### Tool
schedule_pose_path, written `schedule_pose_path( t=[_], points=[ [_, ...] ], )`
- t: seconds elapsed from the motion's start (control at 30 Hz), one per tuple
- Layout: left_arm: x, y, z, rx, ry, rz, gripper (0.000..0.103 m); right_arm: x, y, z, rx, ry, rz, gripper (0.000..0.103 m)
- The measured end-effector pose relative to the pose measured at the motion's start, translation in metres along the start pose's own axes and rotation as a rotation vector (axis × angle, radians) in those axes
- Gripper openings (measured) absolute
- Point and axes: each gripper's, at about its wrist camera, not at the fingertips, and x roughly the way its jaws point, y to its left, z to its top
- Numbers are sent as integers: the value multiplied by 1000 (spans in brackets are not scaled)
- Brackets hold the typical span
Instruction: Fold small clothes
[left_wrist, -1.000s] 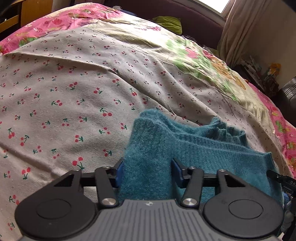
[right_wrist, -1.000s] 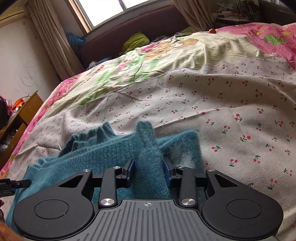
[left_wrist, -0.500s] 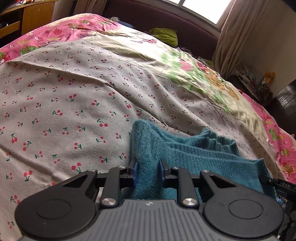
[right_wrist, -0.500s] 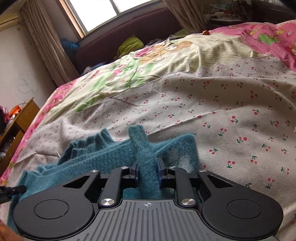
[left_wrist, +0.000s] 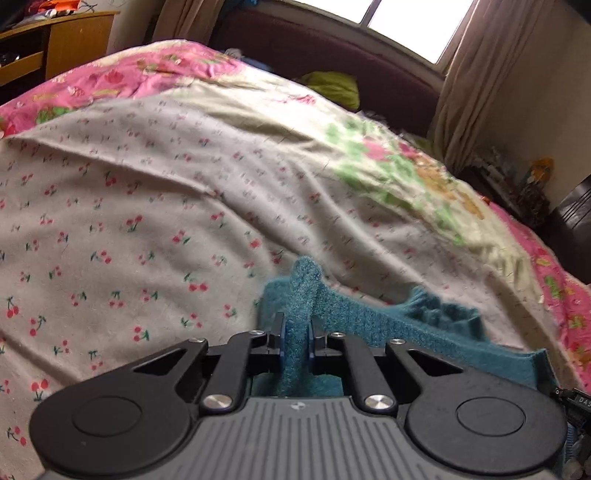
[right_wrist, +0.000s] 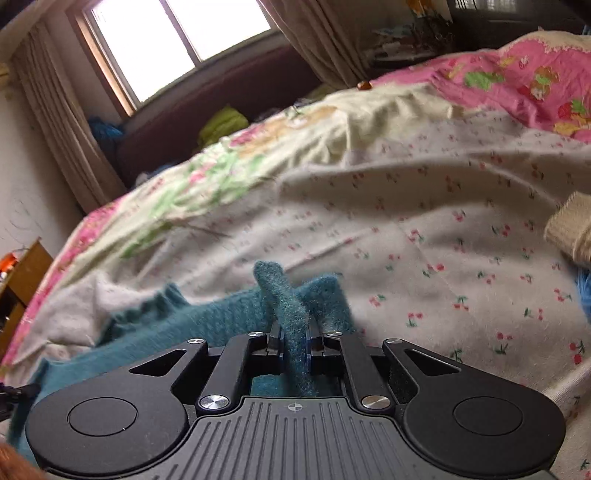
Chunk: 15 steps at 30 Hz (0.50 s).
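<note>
A teal knitted sweater (left_wrist: 369, 328) lies on the cherry-print bedsheet (left_wrist: 147, 221). My left gripper (left_wrist: 296, 332) is closing tight on a pinched-up fold at the sweater's left edge, and the blue pads press the fabric from both sides. In the right wrist view the sweater (right_wrist: 221, 317) spreads to the left. My right gripper (right_wrist: 295, 334) is closing the same way on a raised fold at the sweater's right edge. The ribbed neck bunches up between the two grips. Both views are blurred.
A beige knitted piece (right_wrist: 569, 229) and something blue (right_wrist: 585, 291) lie on the sheet at the right. White fuzzy cloth (right_wrist: 74, 302) lies beyond the sweater's left end. A wooden cabinet (left_wrist: 55, 48) stands left of the bed; a green cloth (left_wrist: 332, 86) rests by the dark headboard.
Both grippers have gone from open around the sweater's edges to shut on pinched folds. The folds now stand up between the pads, and both views have tilted upward.
</note>
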Motion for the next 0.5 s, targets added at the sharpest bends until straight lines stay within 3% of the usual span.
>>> schedule_pose_path(
  t=[0.37, 0.5],
  points=[
    [-26, -20, -3, 108, -94, 19, 25, -8, -5, 4, 48, -35, 18, 9],
    [-16, -21, -8, 157, -58, 95, 25, -10, -4, 8, 44, -43, 37, 11]
  ],
)
